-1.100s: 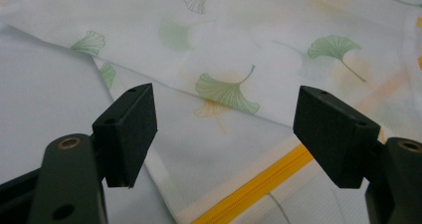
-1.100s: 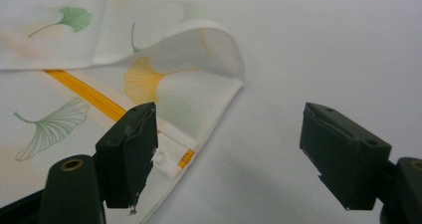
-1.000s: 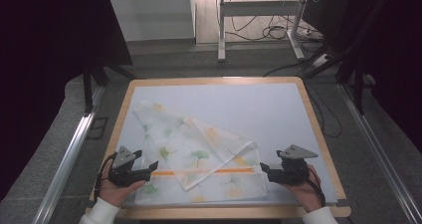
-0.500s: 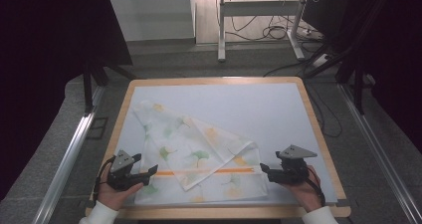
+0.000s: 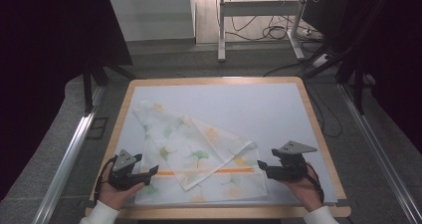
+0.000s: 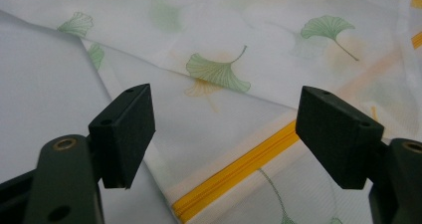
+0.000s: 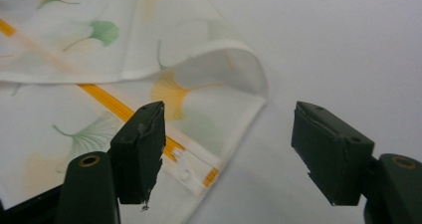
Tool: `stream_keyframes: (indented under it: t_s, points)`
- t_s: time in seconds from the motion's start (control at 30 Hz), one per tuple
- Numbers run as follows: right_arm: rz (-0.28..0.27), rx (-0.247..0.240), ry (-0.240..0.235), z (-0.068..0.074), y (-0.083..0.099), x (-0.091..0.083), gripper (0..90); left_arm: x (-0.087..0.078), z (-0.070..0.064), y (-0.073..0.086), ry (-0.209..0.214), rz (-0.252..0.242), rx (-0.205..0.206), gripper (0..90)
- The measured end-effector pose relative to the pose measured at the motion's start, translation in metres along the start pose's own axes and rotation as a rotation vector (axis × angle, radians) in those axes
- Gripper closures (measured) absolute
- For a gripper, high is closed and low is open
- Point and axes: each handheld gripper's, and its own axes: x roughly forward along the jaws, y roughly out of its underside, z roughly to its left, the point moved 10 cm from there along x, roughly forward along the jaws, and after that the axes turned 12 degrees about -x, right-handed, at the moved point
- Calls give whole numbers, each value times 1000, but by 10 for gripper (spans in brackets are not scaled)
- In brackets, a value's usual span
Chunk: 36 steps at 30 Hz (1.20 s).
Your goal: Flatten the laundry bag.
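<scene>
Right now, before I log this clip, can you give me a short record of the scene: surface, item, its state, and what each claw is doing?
surface: wooden-edged table with a pale mat
item: white cloth printed with green and orange leaves, orange stripe across it
cloth state: lying flat, partly folded, upper layer turned over the lower one
left claw: open, at the cloth's left edge near the stripe, holding nothing
right claw: open, at the cloth's right corner, holding nothing
hands: one on each claw, at the table's near edge
</scene>
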Motion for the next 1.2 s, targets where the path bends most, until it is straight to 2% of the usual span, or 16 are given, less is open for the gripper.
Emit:
stream_keyframes:
  t_s: [0.13, 0.23, 0.33, 0.37, 0.53, 0.7, 0.77, 1.03, 1.2]
  points:
    - [27, 1, -15, 3, -9, 3, 309, 0, 0, 1, 9, 8, 8, 236]
    - [35, -6, -24, 4, -21, 6, 320, 0, 1, 2, 19, 7, -5, 238]
    - [18, -27, -37, 8, -37, 5, 327, 0, 1, 2, 19, 6, -2, 238]
    - [-8, -28, -45, 10, -48, 1, 334, 0, 0, 1, 19, 6, 1, 238]
    - [-21, -39, -50, 12, -62, -4, 347, 1, -2, 2, 16, 8, 6, 238]
    - [-3, -56, -69, 20, -71, -1, 355, 4, -2, 1, 5, 14, 0, 238]
    - [-7, -63, -93, 26, -78, 2, 358, 4, -2, 1, 2, 14, 2, 239]
    - [-17, -83, -122, 41, -92, 7, 364, 4, -1, 3, 2, 19, -6, 236]
    - [-10, -117, -159, 57, -100, 14, 366, 5, 1, 3, -5, 20, -11, 236]
